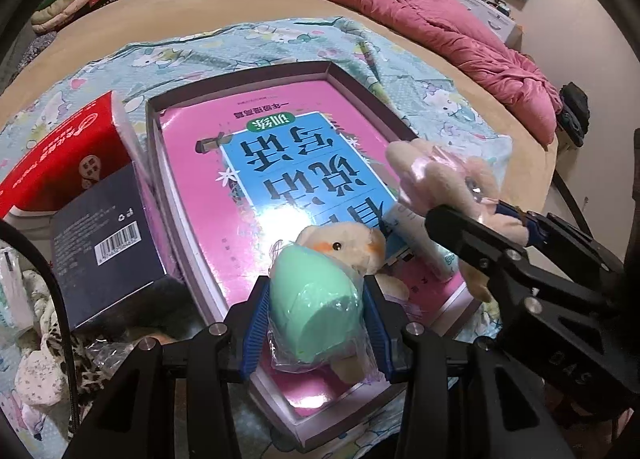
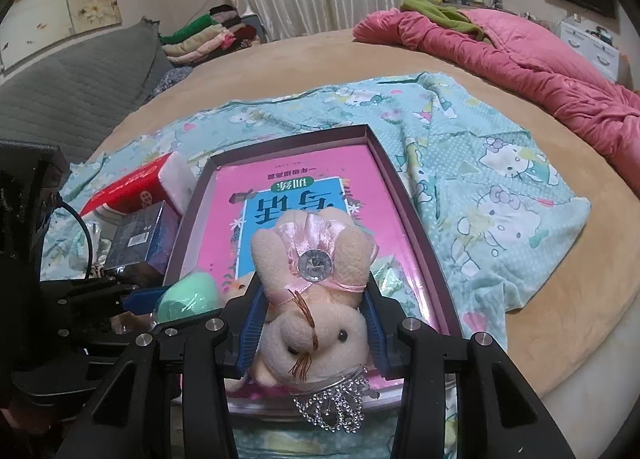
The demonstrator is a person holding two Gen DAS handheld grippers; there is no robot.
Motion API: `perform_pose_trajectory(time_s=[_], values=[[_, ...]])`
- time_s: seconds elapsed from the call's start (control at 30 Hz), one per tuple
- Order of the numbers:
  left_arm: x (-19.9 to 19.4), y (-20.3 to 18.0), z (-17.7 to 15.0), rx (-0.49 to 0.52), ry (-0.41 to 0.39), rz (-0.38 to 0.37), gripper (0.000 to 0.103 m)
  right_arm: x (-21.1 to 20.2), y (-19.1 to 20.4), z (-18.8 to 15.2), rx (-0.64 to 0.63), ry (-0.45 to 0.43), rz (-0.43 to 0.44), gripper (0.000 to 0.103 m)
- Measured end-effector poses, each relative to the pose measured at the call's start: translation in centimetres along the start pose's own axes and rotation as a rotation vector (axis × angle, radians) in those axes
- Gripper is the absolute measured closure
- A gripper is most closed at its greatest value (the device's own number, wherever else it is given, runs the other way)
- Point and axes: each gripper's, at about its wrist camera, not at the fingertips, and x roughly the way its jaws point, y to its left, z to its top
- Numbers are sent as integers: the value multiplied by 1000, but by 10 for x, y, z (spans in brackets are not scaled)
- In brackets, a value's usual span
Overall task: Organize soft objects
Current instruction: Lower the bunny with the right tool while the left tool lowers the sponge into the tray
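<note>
Above the tray, left fingers clench a bagged green toy, right fingers a plush bear; slick plastic could slip.

book: near end hidden by toys | dark box: print too small to read

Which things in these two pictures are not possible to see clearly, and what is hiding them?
- Left wrist view: the lower body of the small cream plush toy with orange cheeks is hidden behind the mint-green foam egg in clear plastic wrap, held in the left tongs.
- Right wrist view: the pink book cover inside the shallow purple box is partly covered by the beige plush rabbit with pink ribbon in the right tongs.
</note>
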Motion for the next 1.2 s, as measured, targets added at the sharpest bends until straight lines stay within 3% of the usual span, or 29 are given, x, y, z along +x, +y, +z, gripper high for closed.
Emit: perform_pose_trajectory(time_s=[0.37, 1.2], values=[[1, 17, -5, -37, 21, 16, 58, 13, -1, -4, -2, 37, -5, 57], [4, 13, -9, -31, 29, 15, 58, 27, -7, -12, 32, 78, 22, 53]])
